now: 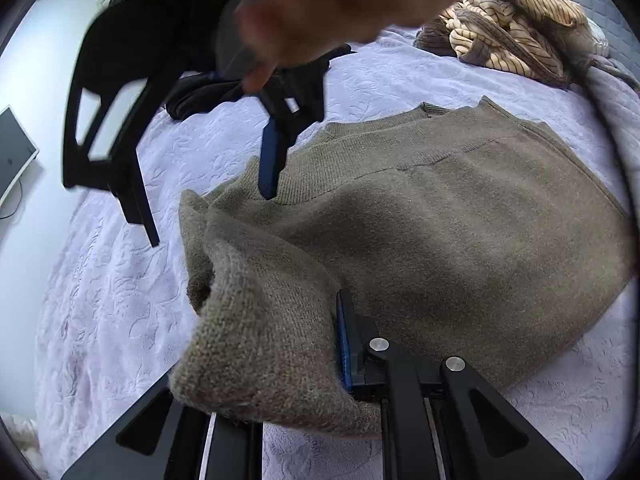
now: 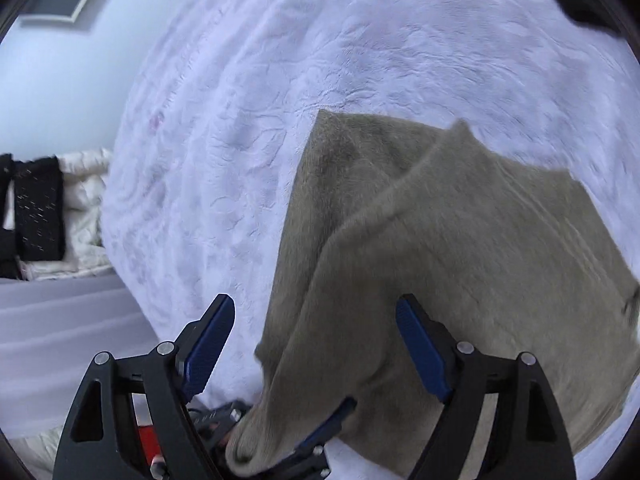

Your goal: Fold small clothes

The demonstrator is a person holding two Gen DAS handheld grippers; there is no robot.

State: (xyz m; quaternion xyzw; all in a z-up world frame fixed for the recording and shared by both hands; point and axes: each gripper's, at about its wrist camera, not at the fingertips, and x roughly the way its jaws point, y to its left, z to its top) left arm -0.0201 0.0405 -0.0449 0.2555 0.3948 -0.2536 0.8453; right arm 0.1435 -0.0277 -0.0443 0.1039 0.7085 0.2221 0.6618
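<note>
**Status: olive sweater partly folded, left gripper clamped on sleeve**

1. Garment. I see one olive-brown knit sweater lying on the lavender embossed bedspread. Its body lies mostly flat; the ribbed collar faces the far side in the left wrist view. The knit is fine and fuzzy, with a ribbed band along the edge under the right gripper. One sleeve is lifted off the bedspread and drapes over the left gripper in a thick fold, its open cuff turned toward the left of the frame.

2. Left gripper. One blue pad presses against the sleeve fabric; the other finger is hidden under the cloth. I read the jaws as closed on the sleeve. In the right wrist view the same gripper appears at the lower edge with the sleeve rising from it.

3. Right gripper. Its jaws stand wide apart, with nothing between the pads. In the left wrist view it hangs over the sweater's ribbed edge, one blue finger pointing down at the knit. Motion blur covers the hand above it.

4. Surroundings. A striped tan garment lies bunched at the far edge of the bed. A dark garment lies beyond the sweater.
</note>
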